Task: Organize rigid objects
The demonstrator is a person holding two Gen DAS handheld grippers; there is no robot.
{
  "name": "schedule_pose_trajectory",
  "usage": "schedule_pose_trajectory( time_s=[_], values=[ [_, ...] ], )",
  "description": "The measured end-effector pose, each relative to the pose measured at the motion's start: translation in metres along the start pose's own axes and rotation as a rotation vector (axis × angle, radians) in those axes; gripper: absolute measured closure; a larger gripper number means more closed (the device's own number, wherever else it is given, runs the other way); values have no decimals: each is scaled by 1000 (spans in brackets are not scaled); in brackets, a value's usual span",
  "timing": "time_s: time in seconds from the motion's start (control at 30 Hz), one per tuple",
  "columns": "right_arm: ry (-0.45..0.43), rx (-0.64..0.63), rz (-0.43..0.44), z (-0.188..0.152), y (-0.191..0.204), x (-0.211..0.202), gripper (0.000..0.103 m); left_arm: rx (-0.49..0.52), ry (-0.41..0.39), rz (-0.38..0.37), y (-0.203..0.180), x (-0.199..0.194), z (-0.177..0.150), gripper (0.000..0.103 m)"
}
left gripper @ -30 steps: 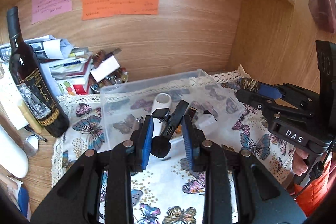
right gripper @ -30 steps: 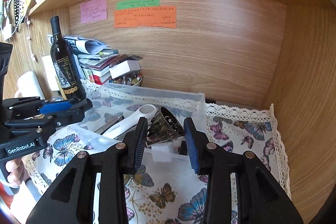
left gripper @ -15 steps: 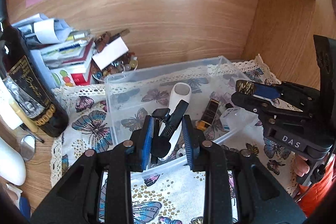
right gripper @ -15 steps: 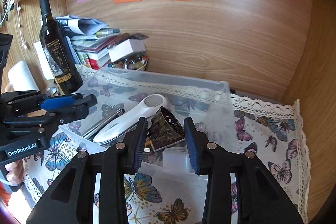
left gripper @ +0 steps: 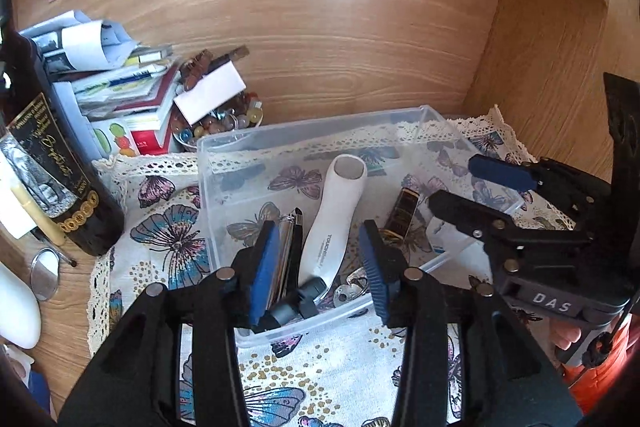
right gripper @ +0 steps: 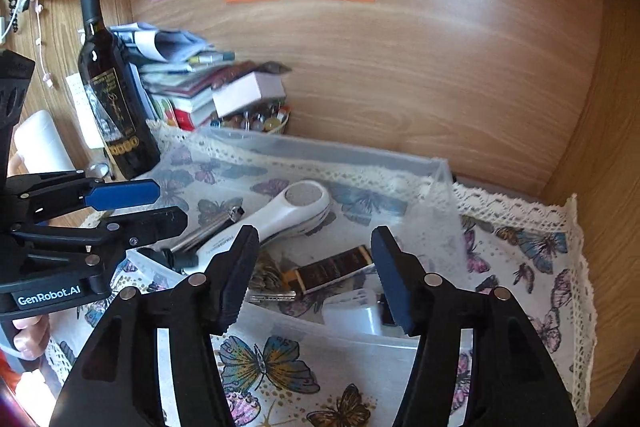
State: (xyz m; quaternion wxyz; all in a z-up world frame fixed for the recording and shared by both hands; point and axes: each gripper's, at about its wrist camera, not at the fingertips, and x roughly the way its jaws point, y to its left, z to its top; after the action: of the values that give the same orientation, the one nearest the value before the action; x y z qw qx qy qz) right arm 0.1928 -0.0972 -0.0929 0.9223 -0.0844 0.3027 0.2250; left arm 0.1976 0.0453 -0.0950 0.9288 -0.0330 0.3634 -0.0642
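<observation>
A clear plastic bin (left gripper: 224, 163) (right gripper: 442, 171) stands on the butterfly cloth. In it lie a white handheld device (left gripper: 334, 223) (right gripper: 288, 207), a silver and black pen-like tool (left gripper: 286, 243) (right gripper: 208, 229), a dark gold-trimmed box (left gripper: 404, 207) (right gripper: 332, 267), a small black clip-like part (left gripper: 292, 309), keys (right gripper: 268, 293) and a white block (right gripper: 354, 315). My left gripper (left gripper: 320, 267) is open and empty over the bin's near edge. My right gripper (right gripper: 314, 267) is open and empty above the dark box.
A wine bottle (left gripper: 44, 155) (right gripper: 112, 99) stands left of the bin. Behind it are stacked books and papers (left gripper: 120, 87), a white box (left gripper: 210, 97) and a bowl of coloured beads (left gripper: 220, 123). Wooden walls close the back and right.
Both grippers opened over the bin. The black part left my left gripper and lies in the bin; the dark box left my right gripper and lies in the bin.
</observation>
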Motion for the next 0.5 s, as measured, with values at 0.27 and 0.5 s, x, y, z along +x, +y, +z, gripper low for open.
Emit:
schedule_pose_trajectory(
  time_s=[0.27, 0.5],
  values=[
    [-117, 11, -25, 1, -3, -52, 35, 3, -125, 21, -6, -47, 0, 46],
    [-270, 23, -46, -3, 1, -114, 14, 14, -279, 39, -20, -105, -7, 23]
  ],
)
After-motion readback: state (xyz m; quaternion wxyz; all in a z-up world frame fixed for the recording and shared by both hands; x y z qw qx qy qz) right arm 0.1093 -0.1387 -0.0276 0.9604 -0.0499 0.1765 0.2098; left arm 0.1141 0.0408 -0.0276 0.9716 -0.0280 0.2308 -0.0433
